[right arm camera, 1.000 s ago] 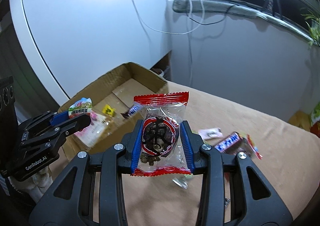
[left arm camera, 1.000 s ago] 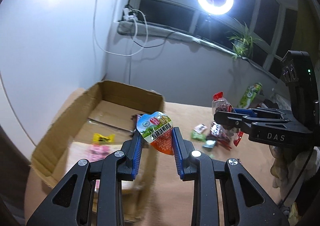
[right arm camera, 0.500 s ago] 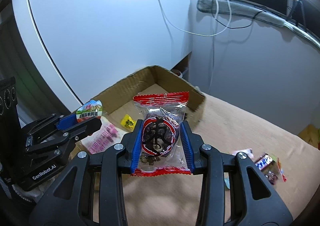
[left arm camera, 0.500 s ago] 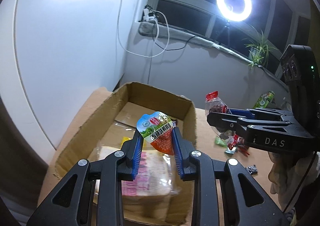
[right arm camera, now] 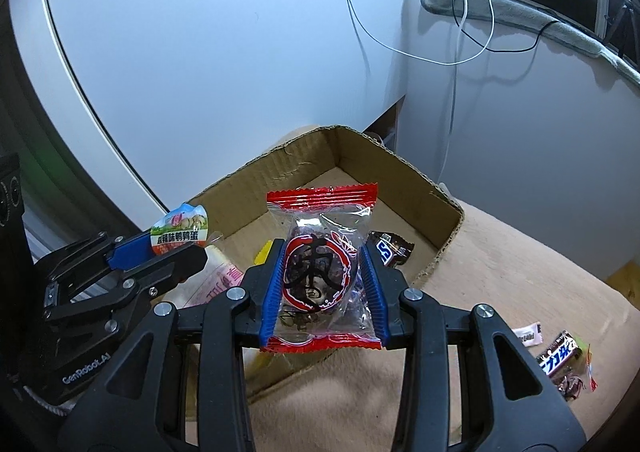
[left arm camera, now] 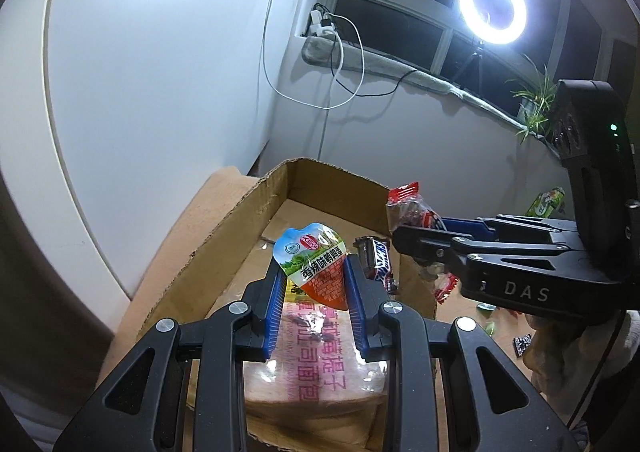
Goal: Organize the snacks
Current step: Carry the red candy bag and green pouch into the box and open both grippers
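My left gripper [left arm camera: 314, 284] is shut on a small green and orange egg snack pouch [left arm camera: 316, 266], held above the open cardboard box [left arm camera: 240, 220]. In the right wrist view that pouch [right arm camera: 180, 234] sticks out of the left gripper [right arm camera: 176, 248] at the left. My right gripper [right arm camera: 324, 278] is shut on a clear date packet with red ends [right arm camera: 320, 272], over the box's [right arm camera: 384, 160] near right wall. The same packet [left arm camera: 416, 212] shows in the left wrist view, in the right gripper [left arm camera: 416, 230]. Inside the box lie a pink-printed bread bag [left arm camera: 312, 360] and a Snickers bar [left arm camera: 376, 260].
Loose snacks remain on the tan tablecloth [right arm camera: 500, 260] to the right: a dark chocolate bar [right arm camera: 560, 352] and a small white wrapper [right arm camera: 528, 334]. A white curved wall stands behind the box. A ring light [left arm camera: 492, 10] and a windowsill with cables [left arm camera: 344, 52] lie beyond.
Both grippers have moved left over the table toward the box, each still holding its snack. The box now fills the middle of both views and the loose snacks have slid to the right.
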`<state>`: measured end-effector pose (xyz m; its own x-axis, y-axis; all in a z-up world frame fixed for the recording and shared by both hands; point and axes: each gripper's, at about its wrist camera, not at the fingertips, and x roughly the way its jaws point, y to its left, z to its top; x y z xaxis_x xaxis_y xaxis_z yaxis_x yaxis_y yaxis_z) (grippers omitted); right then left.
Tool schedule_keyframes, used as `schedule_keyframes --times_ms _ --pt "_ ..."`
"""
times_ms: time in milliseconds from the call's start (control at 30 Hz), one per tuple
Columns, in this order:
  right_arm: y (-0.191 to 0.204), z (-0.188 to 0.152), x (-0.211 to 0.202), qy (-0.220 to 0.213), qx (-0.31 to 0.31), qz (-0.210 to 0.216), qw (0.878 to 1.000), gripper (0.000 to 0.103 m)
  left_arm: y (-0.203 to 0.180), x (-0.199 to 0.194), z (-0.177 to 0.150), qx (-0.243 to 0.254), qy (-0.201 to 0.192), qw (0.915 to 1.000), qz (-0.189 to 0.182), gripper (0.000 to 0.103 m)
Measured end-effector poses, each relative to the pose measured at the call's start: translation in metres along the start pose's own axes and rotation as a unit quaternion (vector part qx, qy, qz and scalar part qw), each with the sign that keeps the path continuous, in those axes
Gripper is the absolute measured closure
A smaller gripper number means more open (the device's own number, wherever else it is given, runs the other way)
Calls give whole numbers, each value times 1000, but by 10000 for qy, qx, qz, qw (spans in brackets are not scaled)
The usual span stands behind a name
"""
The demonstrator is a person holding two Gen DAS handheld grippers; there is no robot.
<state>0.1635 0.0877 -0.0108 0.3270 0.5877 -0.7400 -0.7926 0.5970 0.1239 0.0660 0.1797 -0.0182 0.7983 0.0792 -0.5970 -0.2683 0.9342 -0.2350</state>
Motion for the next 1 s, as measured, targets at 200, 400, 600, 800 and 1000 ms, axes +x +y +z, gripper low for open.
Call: schedule_keyframes --times_ms 200,400,600,800,1000 --pt "-3 2 1 -112 21 -126 9999 31 1 -1 1 -28 -66 9999 118 48" --pt "-6 4 -7 -197 58 -197 9996 30 7 -2 3 -117 -130 9998 111 48" --pt "-9 3 -11 -220 95 -269 9993 30 3 -4 3 -54 -167 9998 100 48" --pt "-13 1 -18 -262 110 -347 9990 30 0 -4 4 -20 -185 9998 87 48" --pt "-18 -5 -29 -288 111 -428 9986 29 -7 -5 5 23 -218 9998 30 48"
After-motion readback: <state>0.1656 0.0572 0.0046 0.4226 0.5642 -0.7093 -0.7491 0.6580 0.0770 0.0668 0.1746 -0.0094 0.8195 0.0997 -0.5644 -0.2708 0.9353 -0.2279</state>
